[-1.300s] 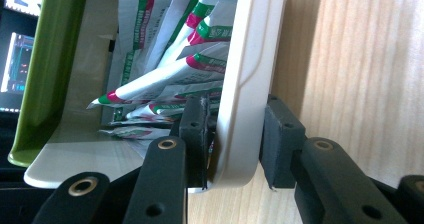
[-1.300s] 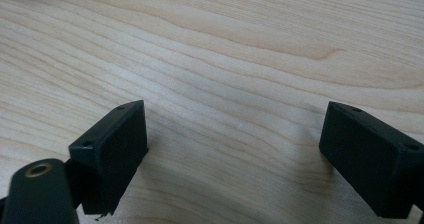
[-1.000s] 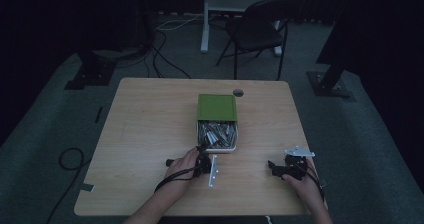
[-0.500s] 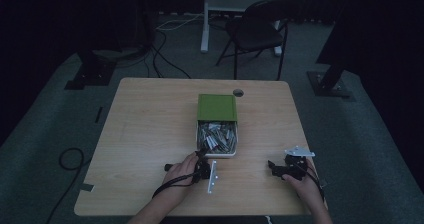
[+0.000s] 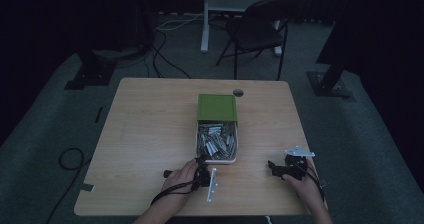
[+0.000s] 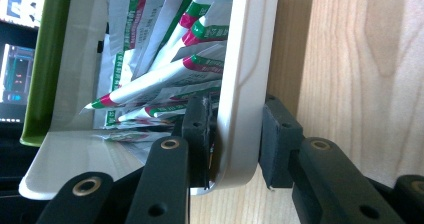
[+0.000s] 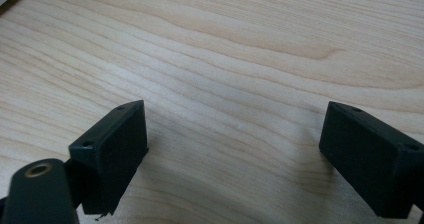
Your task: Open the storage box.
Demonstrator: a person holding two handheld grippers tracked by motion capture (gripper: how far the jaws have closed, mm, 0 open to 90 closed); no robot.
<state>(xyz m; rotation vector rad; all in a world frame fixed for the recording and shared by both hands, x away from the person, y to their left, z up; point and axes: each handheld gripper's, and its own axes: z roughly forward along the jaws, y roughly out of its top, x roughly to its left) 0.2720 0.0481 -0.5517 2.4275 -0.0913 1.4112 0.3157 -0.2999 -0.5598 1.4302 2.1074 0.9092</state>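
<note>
Near edge of table [image 5: 140,149]: left gripper [image 6: 232,139] level, jaws clamped on near wall of white tray [image 6: 245,84] holding sachets [image 6: 165,79]. Right gripper [image 7: 235,154] low over bare wood, jaws wide apart, gripping nothing. Beyond tray, green lid [image 5: 216,107].

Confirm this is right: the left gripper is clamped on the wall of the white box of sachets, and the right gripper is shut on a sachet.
Not quite. The left gripper does clamp the white box wall, but the right gripper holds nothing: the right gripper view shows its jaws open over the bare table.
</note>
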